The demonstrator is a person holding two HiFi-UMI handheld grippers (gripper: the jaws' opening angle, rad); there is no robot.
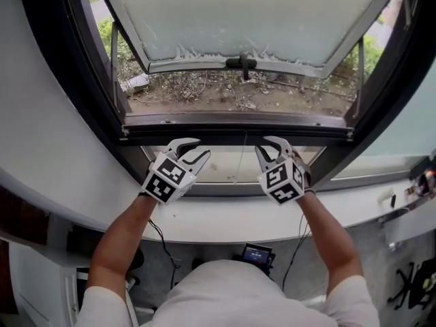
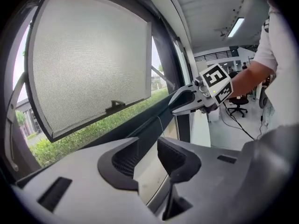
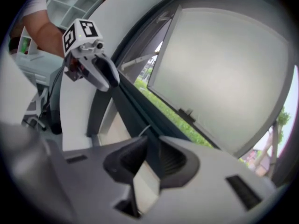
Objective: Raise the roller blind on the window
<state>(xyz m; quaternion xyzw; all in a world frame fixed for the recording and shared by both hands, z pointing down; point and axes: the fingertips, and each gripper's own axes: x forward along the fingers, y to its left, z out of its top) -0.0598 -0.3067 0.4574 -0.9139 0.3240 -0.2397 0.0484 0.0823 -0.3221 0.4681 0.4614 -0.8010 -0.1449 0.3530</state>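
The window's frosted sash [image 1: 238, 19] is tilted outward, with its dark handle [image 1: 242, 63] at the lower edge. A thin pale cord [image 1: 240, 159] hangs from the dark lower frame bar [image 1: 238, 131] in front of a pale lower panel. My left gripper [image 1: 193, 150] is left of the cord and open, with nothing between its jaws [image 2: 147, 157]. My right gripper [image 1: 268, 150] is right of the cord and stands open too, empty [image 3: 152, 160]. Neither touches the cord, which also shows as a fine line [image 2: 160, 125] ahead of the left jaws.
A white curved sill [image 1: 225, 220] runs under the grippers. Dry ground and green shrubs [image 1: 231, 94] lie outside. A small screen [image 1: 257, 254] and cables lie on the floor below. An office chair [image 2: 238, 104] stands at the far end of the room.
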